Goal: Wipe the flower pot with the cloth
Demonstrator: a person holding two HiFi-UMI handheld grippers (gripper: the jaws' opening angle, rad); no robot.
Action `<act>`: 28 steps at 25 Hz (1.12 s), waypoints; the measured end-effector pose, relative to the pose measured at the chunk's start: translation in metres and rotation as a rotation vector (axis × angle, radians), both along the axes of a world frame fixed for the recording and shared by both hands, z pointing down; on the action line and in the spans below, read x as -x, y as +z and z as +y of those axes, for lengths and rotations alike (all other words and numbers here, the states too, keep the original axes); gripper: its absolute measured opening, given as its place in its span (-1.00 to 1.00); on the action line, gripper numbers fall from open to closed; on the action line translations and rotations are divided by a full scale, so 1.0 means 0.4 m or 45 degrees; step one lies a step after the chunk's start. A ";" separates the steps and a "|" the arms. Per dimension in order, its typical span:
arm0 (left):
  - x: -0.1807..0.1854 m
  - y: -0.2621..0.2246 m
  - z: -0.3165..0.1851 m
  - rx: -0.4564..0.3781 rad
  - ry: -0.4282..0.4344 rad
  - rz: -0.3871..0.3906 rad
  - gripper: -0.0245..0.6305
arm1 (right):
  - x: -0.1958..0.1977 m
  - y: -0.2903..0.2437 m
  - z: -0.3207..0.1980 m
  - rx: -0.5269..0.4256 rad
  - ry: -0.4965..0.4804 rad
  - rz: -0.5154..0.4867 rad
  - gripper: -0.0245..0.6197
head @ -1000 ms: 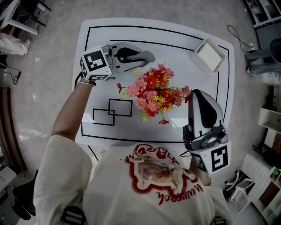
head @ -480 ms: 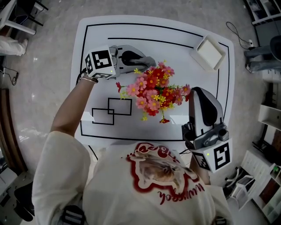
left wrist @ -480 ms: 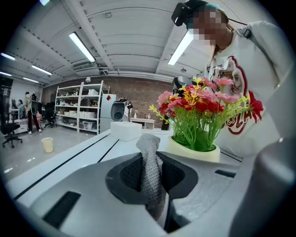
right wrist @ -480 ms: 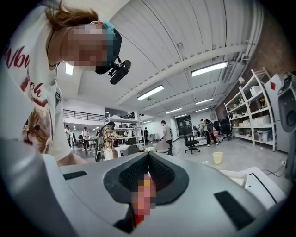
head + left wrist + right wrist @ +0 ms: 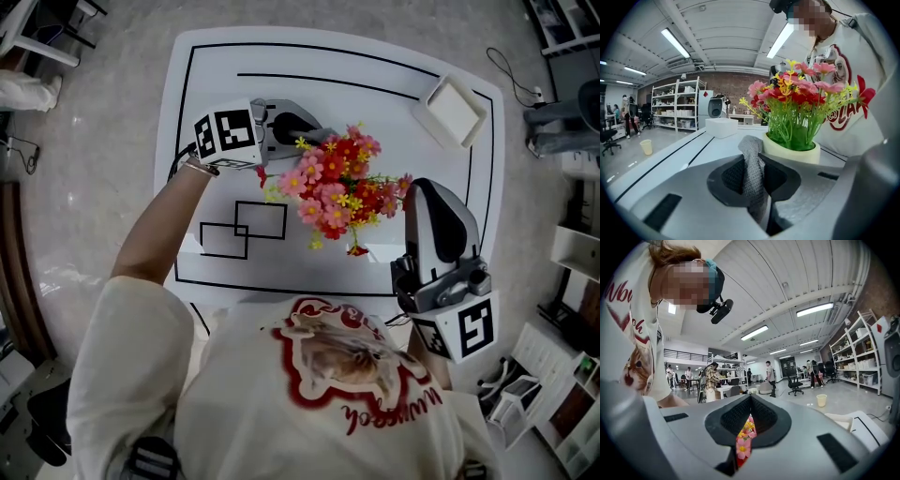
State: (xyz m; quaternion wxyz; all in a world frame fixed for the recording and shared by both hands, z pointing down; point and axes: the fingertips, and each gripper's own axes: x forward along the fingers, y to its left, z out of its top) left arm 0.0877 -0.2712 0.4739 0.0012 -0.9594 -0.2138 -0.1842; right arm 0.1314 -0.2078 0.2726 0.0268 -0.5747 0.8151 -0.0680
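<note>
A cream flower pot holds pink, red and yellow flowers at the middle of the white table. In the head view the blooms hide the pot. My left gripper is shut on a grey knitted cloth, whose tip sticks up just short of the pot's near rim. Seen from the head view, this left gripper reaches in at the flowers' far left. My right gripper is shut, its tip at the flowers' right edge. Blooms show through its jaw slit, and whether they are pinched I cannot tell.
A white square tray sits at the table's far right corner and shows as a white box behind the cloth. Black lines and two overlapping rectangles mark the tabletop. The person's torso is at the near edge.
My left gripper has moved right and down, closing in on the flowers with the cloth in it. The right gripper has kept its place beside the flowers.
</note>
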 end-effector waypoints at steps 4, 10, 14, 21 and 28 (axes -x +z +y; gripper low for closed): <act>0.009 -0.011 -0.011 0.046 -0.053 0.036 -0.75 | 0.013 -0.006 0.006 -0.014 -0.012 0.025 -0.93; 0.034 -0.011 -0.006 0.045 -0.110 0.034 -0.75 | 0.025 -0.009 0.024 -0.017 -0.026 0.035 -0.93; 0.042 -0.009 -0.007 0.040 -0.144 0.030 -0.75 | 0.037 -0.018 0.033 -0.031 -0.039 0.038 -0.93; 0.068 -0.007 -0.006 0.029 -0.221 0.021 -0.75 | 0.045 -0.027 0.056 -0.042 -0.046 0.030 -0.93; 0.079 -0.004 -0.004 0.014 -0.273 0.007 -0.75 | 0.055 -0.041 0.079 -0.068 -0.055 0.034 -0.93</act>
